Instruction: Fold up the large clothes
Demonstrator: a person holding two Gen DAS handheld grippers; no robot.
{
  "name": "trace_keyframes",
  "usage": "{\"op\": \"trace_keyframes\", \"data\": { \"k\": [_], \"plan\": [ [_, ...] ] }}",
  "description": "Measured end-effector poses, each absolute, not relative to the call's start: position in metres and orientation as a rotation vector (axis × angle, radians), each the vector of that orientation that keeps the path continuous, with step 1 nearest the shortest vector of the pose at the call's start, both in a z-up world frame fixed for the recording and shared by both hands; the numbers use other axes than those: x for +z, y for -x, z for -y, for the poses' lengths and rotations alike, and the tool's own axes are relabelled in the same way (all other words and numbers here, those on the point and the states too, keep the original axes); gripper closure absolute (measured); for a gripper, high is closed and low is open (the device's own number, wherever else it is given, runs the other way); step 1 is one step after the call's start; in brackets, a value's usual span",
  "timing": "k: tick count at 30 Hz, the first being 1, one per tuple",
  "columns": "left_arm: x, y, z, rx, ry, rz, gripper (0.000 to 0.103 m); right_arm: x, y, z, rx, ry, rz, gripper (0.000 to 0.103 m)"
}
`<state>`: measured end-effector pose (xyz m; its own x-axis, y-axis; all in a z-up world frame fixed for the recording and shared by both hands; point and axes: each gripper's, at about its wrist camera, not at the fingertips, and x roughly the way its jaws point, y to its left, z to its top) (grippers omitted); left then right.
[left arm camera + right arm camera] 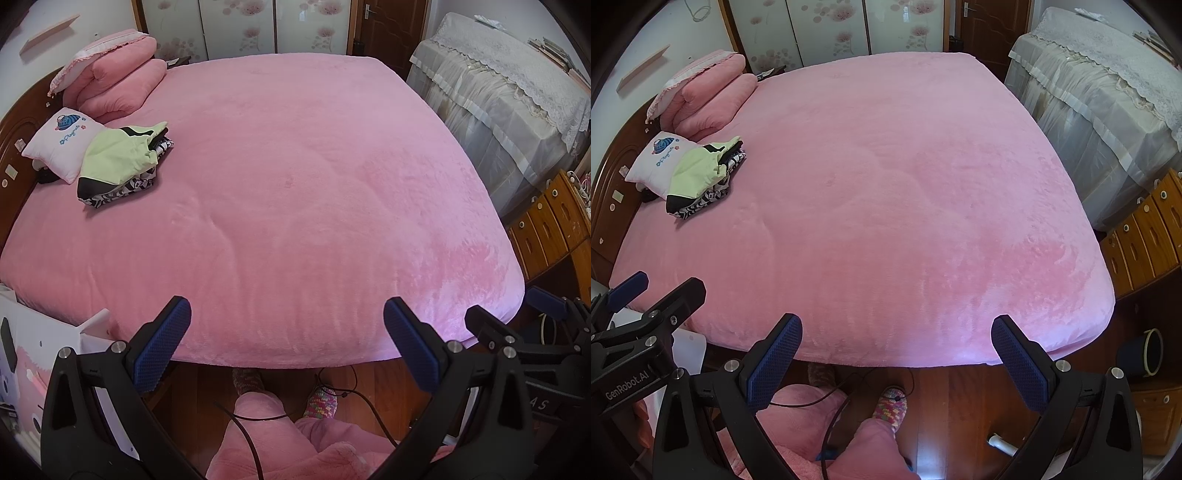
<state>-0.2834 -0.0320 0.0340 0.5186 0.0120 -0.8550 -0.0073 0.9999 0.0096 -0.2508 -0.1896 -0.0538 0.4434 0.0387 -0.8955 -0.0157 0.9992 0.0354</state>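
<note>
A folded stack of clothes (pixel 122 162) lies beside the white pillow (pixel 61 142) on the bed (pixel 314 184); no unfolded garment shows, so the folding looks done or between garments. The left claw (pixel 286 343) and right claw (pixel 897 363) both gape wide, holding nothing.

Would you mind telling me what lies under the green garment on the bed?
Under the green garment a black-and-white patterned cloth pokes out at its edges; both rest on the pink bed. How many pieces are stacked beneath cannot be seen, since the green one covers them.
</note>
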Motion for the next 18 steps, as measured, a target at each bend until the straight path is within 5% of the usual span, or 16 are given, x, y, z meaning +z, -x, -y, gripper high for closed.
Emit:
{"op": "trace_keyframes", "data": {
  "k": [18],
  "plan": [
    [0.033, 0.275, 0.025, -0.017, -0.026, -1.033, 0.0, -0.054, 0.25, 0.201, 0.025, -0.037, -1.119, 0.0]
  ]
}}
